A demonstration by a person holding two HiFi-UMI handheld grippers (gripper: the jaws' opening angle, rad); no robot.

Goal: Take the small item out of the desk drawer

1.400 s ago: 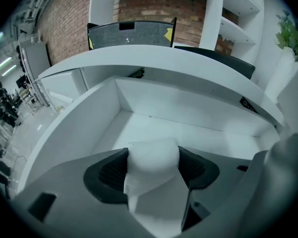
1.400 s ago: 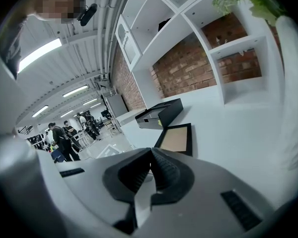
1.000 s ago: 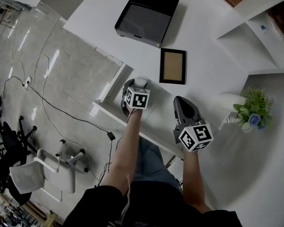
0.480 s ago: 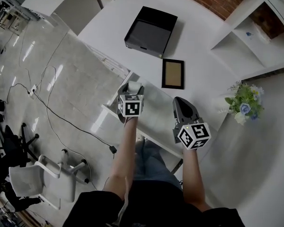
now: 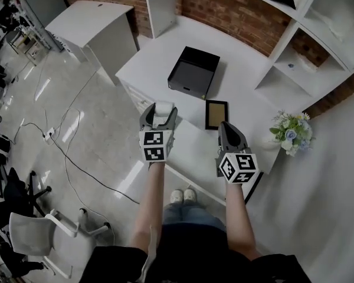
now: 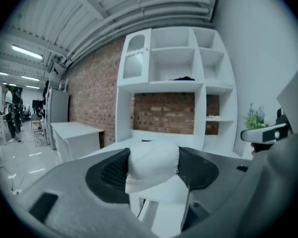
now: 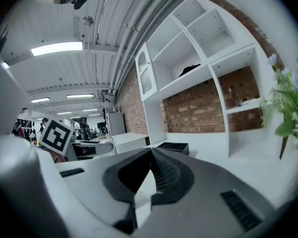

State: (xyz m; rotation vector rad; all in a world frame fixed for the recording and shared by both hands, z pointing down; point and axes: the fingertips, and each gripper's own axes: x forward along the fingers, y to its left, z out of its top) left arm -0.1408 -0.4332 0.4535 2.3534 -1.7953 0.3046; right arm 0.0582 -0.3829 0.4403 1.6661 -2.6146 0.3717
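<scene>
Item (image 6: 153, 163), white, clamped between left tongs (image 5: 160, 114).

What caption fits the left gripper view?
Left tool clamps a small white item before white shelves and a brick wall.

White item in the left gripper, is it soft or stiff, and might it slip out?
Probably soft: the white item bulges and creases where the left gripper squeezes it. It looks like cloth or padding, so it is likely light and unlikely to slip.
</scene>
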